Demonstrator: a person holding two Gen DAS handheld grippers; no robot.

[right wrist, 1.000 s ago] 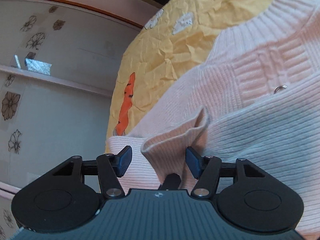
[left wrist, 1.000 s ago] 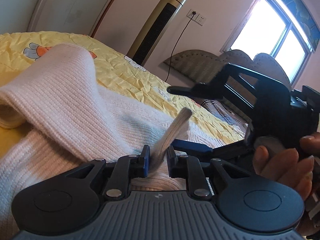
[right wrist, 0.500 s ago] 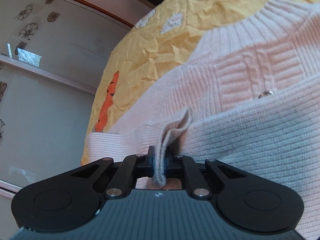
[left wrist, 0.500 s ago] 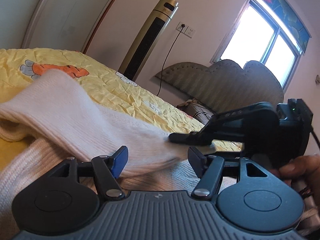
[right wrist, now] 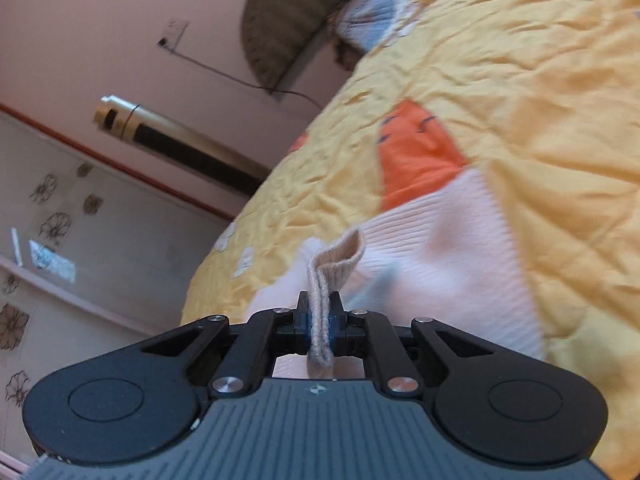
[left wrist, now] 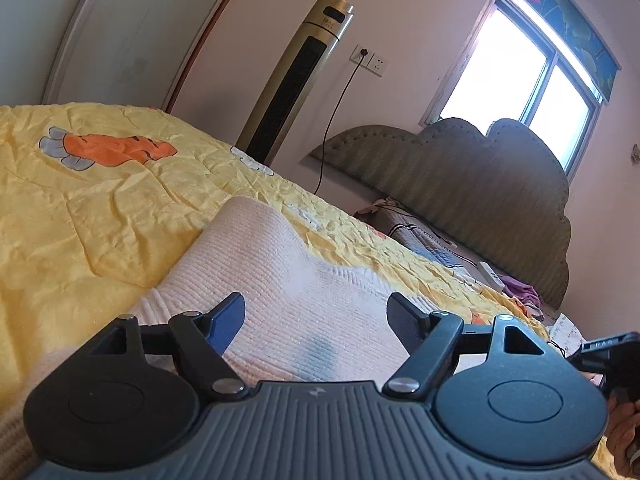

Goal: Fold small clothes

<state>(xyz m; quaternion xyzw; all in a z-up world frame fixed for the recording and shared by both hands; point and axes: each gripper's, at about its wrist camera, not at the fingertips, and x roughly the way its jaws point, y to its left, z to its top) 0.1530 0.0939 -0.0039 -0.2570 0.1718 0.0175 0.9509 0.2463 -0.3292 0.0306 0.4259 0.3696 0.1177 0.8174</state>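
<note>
A pale pink ribbed knit sweater lies on the yellow bedspread. My left gripper hovers just over the sweater, its jaws still opening wide with no cloth pinched between them. In the right wrist view my right gripper is shut on a folded edge of the sweater, and a loop of ribbed hem sticks up between the pads. The right gripper's black body shows at the right edge of the left wrist view, with a hand on it.
The bedspread has orange carrot prints. A gold tower fan stands beyond the bed by the wall. A grey padded headboard and pillows lie at the far end, under a bright window.
My left gripper let go of the sweater edge and opened wide. My right gripper shut on the hem and swept sideways across the bed, dragging the raised fold down flat.
</note>
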